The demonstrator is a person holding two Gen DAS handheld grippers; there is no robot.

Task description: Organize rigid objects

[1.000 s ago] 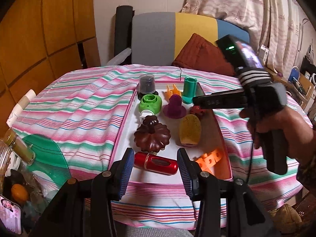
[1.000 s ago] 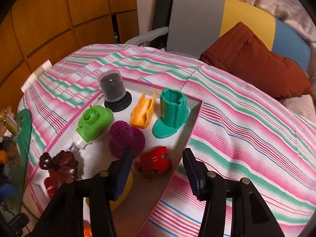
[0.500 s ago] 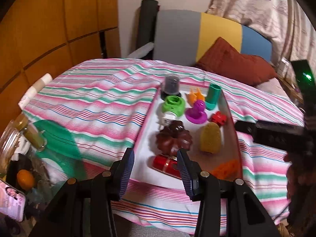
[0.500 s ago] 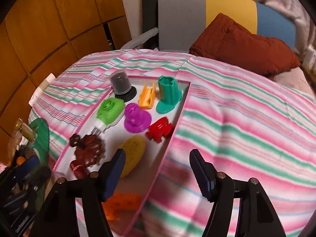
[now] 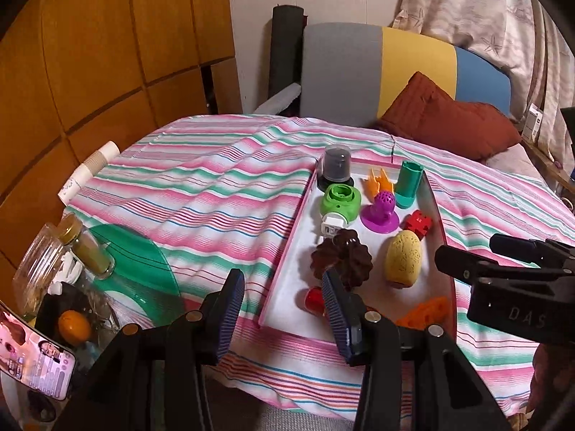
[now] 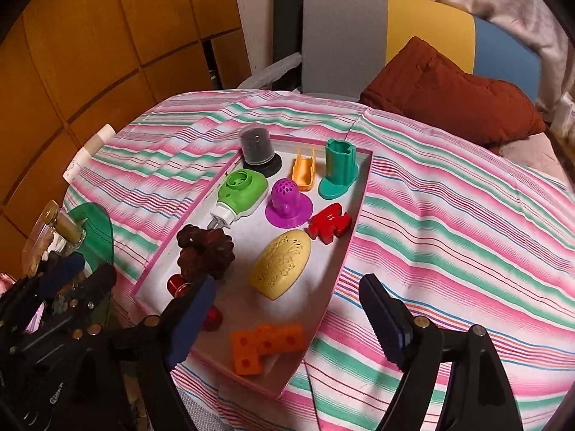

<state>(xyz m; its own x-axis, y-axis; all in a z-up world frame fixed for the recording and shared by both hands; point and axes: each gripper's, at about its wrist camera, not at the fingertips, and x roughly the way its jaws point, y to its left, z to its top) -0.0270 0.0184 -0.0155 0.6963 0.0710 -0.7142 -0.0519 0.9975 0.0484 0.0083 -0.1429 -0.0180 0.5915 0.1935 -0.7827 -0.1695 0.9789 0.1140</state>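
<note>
— Both grippers have pulled back from the tray [image 6: 354, 235] since a second ago; the right one was low over the red puzzle piece [image 6: 329, 223] then, and now that piece sits well ahead of it.

— How do they stand now?

— Right gripper [image 6: 287, 318] hangs above the tray's near right corner, jaws spread wide, nothing between them. Left gripper [image 5: 280, 318] hovers off the tray's near left edge over the striped tablecloth [image 5: 201, 201], also released and empty. From the left camera the right tool shows as a black body cutting in from the right edge.

— And the objects?

— All inside the tray: black-capped cylinder [image 6: 256, 149], orange clip [image 6: 304, 170] and teal holder [image 6: 339, 170] along the far side; green plug-in device [image 6: 242, 194] and purple dome [image 6: 287, 203] next; then the brown pumpkin shape [image 6: 205, 251] and yellow egg [image 6: 281, 265]; the orange block [image 6: 264, 343] nearest.

— Anything hard to see?

— A red cylinder [image 5: 315, 299] lies partly behind the left gripper's right finger and, in the right view, behind that gripper's left finger. Clutter at the far left, a jar [image 5: 39, 269] and a phone [image 5: 34, 357], is cut off by the frame.
</note>
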